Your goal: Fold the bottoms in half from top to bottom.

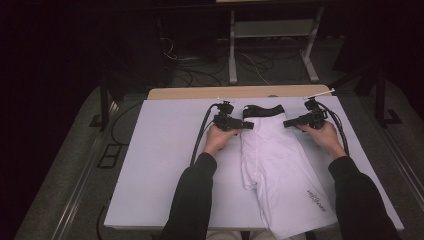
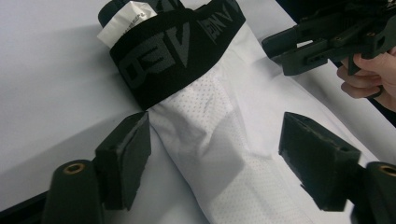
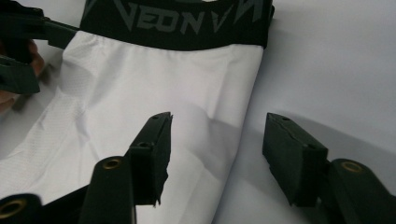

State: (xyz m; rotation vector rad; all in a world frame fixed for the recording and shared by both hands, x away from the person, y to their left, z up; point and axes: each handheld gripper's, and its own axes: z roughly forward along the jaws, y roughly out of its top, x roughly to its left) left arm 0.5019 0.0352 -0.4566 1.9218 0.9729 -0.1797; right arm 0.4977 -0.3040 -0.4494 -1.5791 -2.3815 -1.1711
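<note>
White shorts (image 1: 280, 165) with a black lettered waistband (image 1: 262, 110) lie on the white table, waistband at the far end, legs toward the person. My left gripper (image 1: 248, 125) is open at the garment's left edge just below the waistband; in the left gripper view its jaws straddle the perforated white fabric (image 2: 210, 126). My right gripper (image 1: 287, 123) is open at the garment's right edge; in the right gripper view one jaw is over the fabric (image 3: 154, 88) and the other over bare table. A white label (image 2: 122, 23) sticks out of the waistband (image 2: 173, 51).
The white board (image 1: 165, 165) covers the table, with a wooden strip (image 1: 200, 93) at its far edge. Cables trail from both grippers. A metal stand (image 1: 270, 45) and loose cables sit on the dark floor beyond. The right gripper (image 2: 322, 39) shows in the left gripper view.
</note>
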